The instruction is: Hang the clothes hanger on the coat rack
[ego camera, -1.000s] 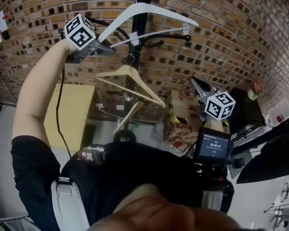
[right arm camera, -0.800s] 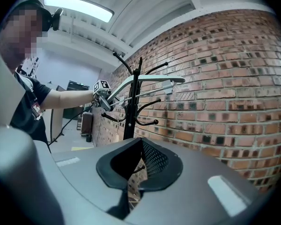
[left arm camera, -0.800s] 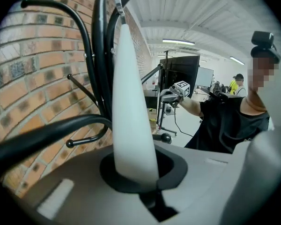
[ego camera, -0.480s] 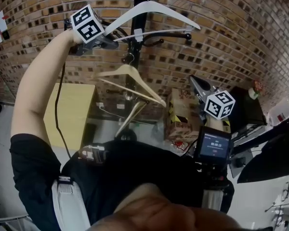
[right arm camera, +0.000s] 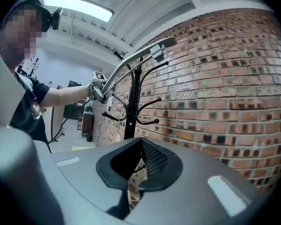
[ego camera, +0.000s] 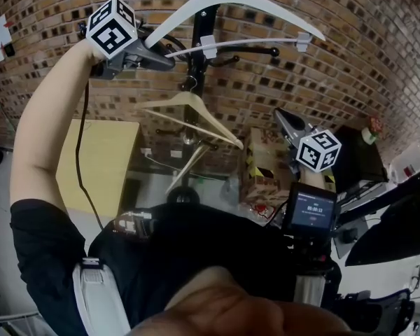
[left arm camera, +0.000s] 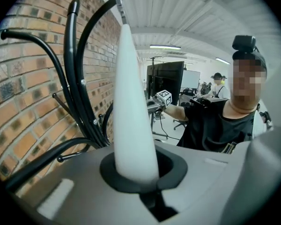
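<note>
Backdrop: a brick wall [ego camera: 350, 68] stood behind the black coat rack [ego camera: 202, 30], and you faced both.
Right gripper: you held the right gripper [right arm camera: 139, 170] low by your body, its jaws drawn together with nothing between them. It had no part in this step and was best left parked clear of the rack.
Left gripper: you held the left gripper [ego camera: 162, 59] high on an outstretched arm. Its jaws were clamped narrow on one arm end of the white hanger [ego camera: 259, 0].
White hanger: it was off the rack, carried aloft beside the top of the pole. Its wire hook [left arm camera: 118, 1] was close to the curved upper prongs [left arm camera: 77, 55].
Step in hand: judged to be the lift and approach, with the hook not yet over a prong.
Technique: an end grip gave long leverage, so slow wrist motion was advisable. The hook needed to rise above a free prong tip, pass over it, then lower until the prong took the weight. Only then should the jaws have opened.
Hazard: a wooden hanger [ego camera: 190, 115] already hung lower on the rack, and the white one's far arm could have struck it or a prong.
</note>
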A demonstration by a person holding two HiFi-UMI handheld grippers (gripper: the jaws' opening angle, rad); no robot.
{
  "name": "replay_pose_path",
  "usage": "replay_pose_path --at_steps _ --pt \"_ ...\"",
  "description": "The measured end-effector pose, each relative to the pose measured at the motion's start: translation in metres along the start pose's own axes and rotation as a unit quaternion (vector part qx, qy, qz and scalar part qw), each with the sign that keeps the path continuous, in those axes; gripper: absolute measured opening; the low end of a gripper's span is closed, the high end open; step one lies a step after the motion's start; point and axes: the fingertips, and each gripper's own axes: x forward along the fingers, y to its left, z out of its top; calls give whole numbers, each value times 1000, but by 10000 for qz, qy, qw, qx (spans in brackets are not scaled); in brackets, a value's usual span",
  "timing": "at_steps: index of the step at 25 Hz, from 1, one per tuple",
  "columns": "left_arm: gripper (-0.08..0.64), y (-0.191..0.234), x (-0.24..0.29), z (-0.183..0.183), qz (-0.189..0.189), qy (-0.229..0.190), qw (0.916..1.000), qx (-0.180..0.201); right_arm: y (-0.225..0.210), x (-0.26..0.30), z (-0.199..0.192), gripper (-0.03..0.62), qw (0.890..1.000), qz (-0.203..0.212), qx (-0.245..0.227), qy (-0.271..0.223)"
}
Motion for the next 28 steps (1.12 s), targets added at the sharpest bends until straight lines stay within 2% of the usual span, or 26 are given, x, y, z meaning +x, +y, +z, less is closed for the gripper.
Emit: replay_pose_path --at_steps 6,12,28 --pt "17 -22 -5 -3 -341 113 9991 210 3 1 1 15 10000 25 -4 5" --pt "17 -14 5 -17 -336 264 9990 88 3 4 -2 15 10000 42 20 36" --pt "17 1 19 -30 -430 348 9984 -129 -2 -3 -13 15 9999 -43 113 101"
